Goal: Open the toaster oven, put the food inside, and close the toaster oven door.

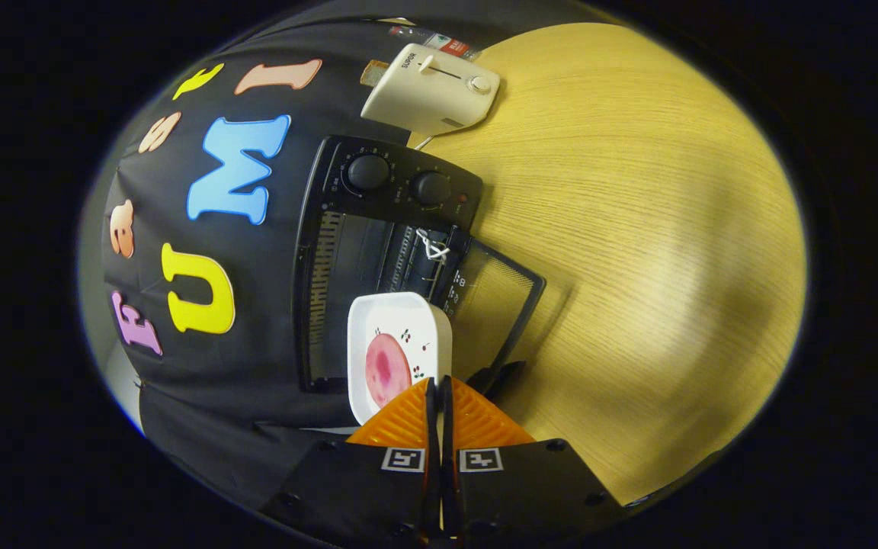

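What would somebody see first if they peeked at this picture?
First, the white dish with a pink slice of food on it, pinched at its rim by the gripper, whose fingers are nearly together. Just beyond it sits the black toaster oven with its door open. Farther off on the wooden table stands a white toaster.

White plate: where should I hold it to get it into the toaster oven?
Grip the white plate by its near raised rim, coming from the side opposite the open toaster oven. That lip is thin enough to pinch and clear of the pink food. The hand-held gripper is shut there, fingers either side of the rim.
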Demonstrator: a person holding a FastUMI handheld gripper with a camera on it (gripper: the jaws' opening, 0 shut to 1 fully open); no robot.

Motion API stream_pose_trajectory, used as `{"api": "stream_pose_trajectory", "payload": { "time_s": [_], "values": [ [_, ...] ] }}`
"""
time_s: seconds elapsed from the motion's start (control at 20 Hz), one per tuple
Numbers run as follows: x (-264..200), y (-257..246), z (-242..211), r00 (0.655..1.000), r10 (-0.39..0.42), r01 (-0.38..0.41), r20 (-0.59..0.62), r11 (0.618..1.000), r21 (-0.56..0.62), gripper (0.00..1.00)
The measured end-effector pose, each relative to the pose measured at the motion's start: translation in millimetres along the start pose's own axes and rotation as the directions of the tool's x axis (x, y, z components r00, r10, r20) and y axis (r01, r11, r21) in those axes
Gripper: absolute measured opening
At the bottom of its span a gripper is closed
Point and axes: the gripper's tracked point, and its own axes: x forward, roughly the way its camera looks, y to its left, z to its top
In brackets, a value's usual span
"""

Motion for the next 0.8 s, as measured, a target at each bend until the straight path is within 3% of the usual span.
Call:
{"api": "stream_pose_trajectory", "payload": {
  "time_s": [0.45, 0.8],
  "values": [
    [70, 25, 9, 0.995, -0.023, 0.006, 0.098, 0.985, 0.174, 0.02],
    [107, 46, 28, 0.984, -0.041, 0.004, 0.175, 0.979, 0.202, 0.02]
  ]
}}
